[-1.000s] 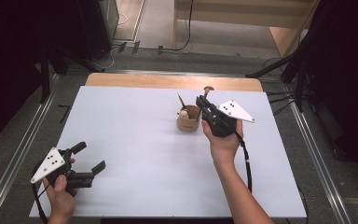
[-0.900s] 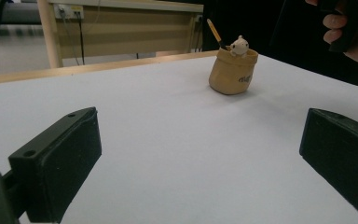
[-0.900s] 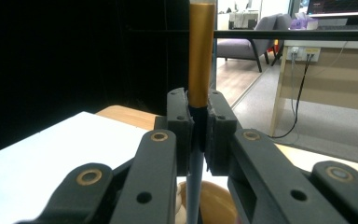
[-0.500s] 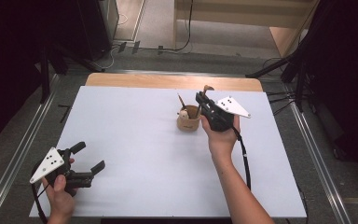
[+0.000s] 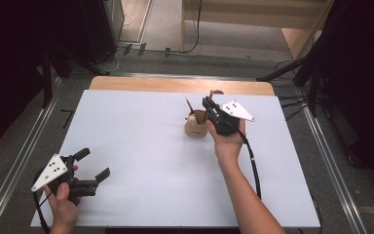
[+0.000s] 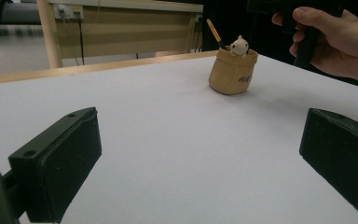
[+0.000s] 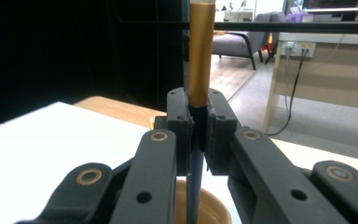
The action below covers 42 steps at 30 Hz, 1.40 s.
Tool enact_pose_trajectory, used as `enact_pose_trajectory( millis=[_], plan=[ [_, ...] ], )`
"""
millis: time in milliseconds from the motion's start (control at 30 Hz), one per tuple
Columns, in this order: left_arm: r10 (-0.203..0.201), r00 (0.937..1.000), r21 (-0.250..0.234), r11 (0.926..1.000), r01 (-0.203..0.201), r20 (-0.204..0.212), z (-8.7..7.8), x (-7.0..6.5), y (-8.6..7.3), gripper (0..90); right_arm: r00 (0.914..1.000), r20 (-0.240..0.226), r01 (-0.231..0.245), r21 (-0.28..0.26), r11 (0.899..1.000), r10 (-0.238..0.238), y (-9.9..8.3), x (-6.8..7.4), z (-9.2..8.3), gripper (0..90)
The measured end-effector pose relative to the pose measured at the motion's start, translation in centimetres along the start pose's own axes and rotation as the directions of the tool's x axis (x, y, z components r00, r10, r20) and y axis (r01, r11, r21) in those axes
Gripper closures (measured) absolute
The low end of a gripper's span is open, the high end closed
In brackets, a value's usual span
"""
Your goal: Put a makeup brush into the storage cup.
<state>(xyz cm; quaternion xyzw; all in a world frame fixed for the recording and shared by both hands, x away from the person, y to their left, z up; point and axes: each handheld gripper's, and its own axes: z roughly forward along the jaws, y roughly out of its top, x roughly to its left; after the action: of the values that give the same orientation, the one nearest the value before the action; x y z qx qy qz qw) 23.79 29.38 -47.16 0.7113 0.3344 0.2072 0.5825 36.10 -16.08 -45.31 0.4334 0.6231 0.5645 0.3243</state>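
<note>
A tan, sack-shaped pen holder (image 5: 195, 128) stands on the white table (image 5: 141, 146), right of centre. A pencil (image 5: 189, 105) and a small white bear figure (image 5: 192, 117) stick out of it. My right gripper (image 5: 207, 104) hangs just above its right rim, shut on an upright pen (image 7: 200, 51) with a gold top and a dark shaft. In the right gripper view the shaft runs down to the holder's rim (image 7: 210, 205). My left gripper (image 5: 95, 164) rests open at the table's near left corner. Between its jaws (image 6: 200, 144) is bare table, with the holder (image 6: 232, 72) far ahead.
A wooden strip (image 5: 180, 85) borders the table's far edge. Dark stands and cables fill the floor beyond, and metal rails (image 5: 14, 165) run along both sides. A cable trails from my right gripper along the forearm (image 5: 253, 170).
My right hand has carried the pen leftward and down, close over the holder. The left hand and its gripper have stayed where they were.
</note>
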Motion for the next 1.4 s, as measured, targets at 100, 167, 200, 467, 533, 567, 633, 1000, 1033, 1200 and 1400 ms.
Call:
enact_pose_trajectory(
  millis=[100, 167, 200, 467, 533, 567, 633, 1000, 1033, 1200, 1400],
  plan=[
    [-0.001, 1.0000, -0.001, 1.0000, 0.001, 0.000, 0.0, 0.0, 0.0, 0.0, 1.0000, 0.002, 0.004, 0.014, 1.000, -0.004, -0.5, -0.1, 0.4, 84.1],
    [-0.002, 1.0000, -0.001, 1.0000, 0.002, -0.002, 0.0, 0.0, 0.0, 0.0, 1.0000, 0.003, 0.005, 0.025, 1.000, -0.005, -0.8, -0.1, 0.7, 84.0],
    [-0.002, 1.0000, 0.000, 1.0000, 0.002, -0.002, 0.0, 0.1, 0.0, 0.0, 1.0000, 0.003, 0.004, 0.025, 1.000, -0.004, -0.9, -0.1, 0.8, 84.0],
    [-0.003, 1.0000, 0.000, 1.0000, 0.003, -0.001, 0.0, 0.1, -0.1, 0.0, 1.0000, 0.000, 0.006, 0.068, 0.998, -0.006, -2.0, 0.0, 1.7, 84.0],
    [-0.002, 1.0000, 0.001, 1.0000, 0.002, 0.000, 0.0, 0.1, -0.1, 0.0, 1.0000, 0.000, 0.006, 0.078, 0.997, -0.006, -2.2, 0.0, 1.9, 84.0],
    [-0.002, 1.0000, 0.001, 1.0000, 0.002, 0.000, 0.0, 0.1, -0.1, 0.0, 1.0000, -0.002, 0.003, 0.081, 0.997, -0.003, -2.3, 0.0, 1.9, 84.0],
    [-0.001, 1.0000, 0.003, 1.0000, 0.001, 0.001, 0.0, 0.0, -0.1, 0.0, 1.0000, 0.002, 0.004, 0.087, 0.996, -0.004, -2.5, 0.1, 2.1, 84.0],
    [0.000, 1.0000, 0.005, 1.0000, 0.000, 0.002, 0.1, 0.0, -0.1, 0.0, 0.9999, 0.003, 0.014, 0.111, 0.994, -0.015, -3.1, 0.3, 2.5, 83.9],
    [0.000, 1.0000, 0.005, 1.0000, 0.000, 0.002, 0.1, 0.0, -0.1, 0.0, 0.9999, 0.003, 0.014, 0.112, 0.994, -0.015, -3.1, 0.3, 2.5, 83.6],
    [0.000, 1.0000, 0.005, 1.0000, 0.000, 0.003, 0.1, 0.0, -0.1, 0.0, 0.9998, 0.014, -0.013, 0.132, 0.991, 0.012, -2.9, 0.1, 2.4, 72.3],
    [-0.002, 1.0000, 0.003, 1.0000, 0.002, 0.003, 0.1, 0.0, -0.1, 0.0, 0.9989, 0.046, -0.013, 0.151, 0.988, 0.006, -2.9, -0.1, 2.2, 56.5]
  ],
)
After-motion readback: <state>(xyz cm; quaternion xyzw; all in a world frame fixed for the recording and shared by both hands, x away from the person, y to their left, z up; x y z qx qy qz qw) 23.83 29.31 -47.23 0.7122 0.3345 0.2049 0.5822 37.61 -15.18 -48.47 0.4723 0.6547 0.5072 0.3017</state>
